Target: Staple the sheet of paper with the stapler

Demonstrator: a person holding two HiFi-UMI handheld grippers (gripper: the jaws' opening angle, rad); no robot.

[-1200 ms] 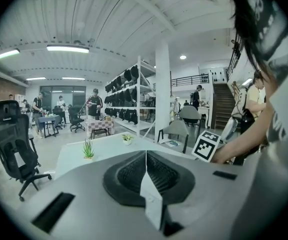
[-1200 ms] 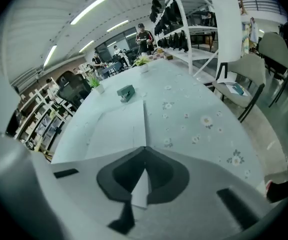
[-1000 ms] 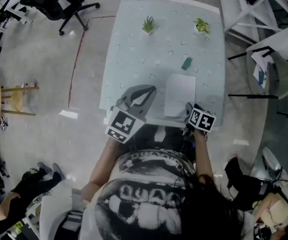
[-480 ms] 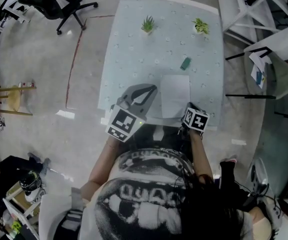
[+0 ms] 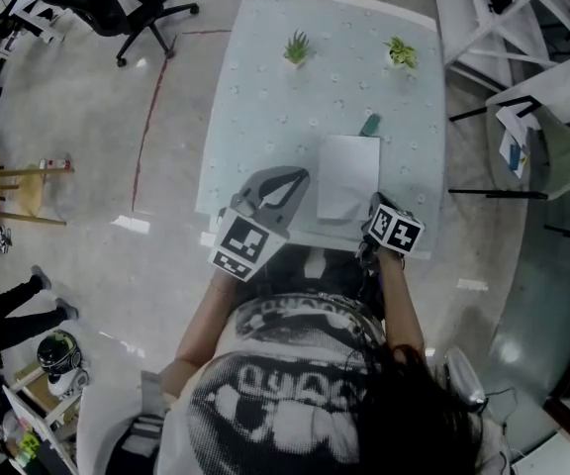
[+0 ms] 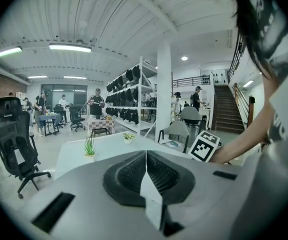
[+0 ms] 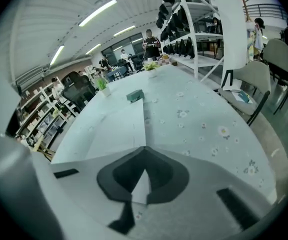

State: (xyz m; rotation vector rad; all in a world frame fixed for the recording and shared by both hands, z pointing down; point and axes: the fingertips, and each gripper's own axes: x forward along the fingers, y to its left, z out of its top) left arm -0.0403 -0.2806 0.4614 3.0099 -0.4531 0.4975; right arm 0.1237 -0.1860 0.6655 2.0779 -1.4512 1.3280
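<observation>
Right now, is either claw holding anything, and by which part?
The right claw pinches the sheet of paper at its near right corner; the left claw holds nothing.

My counter [image 5: 265,127] is covered with a pale cloth dotted with small flowers. Two little potted plants stand at its far edge, well apart: the left plant [image 5: 295,47] and the right plant [image 5: 399,50]. A white sheet of paper [image 5: 347,174] lies on the near half, right of the middle. A small green stapler [image 5: 369,125] sits just beyond the sheet's far right corner.
</observation>
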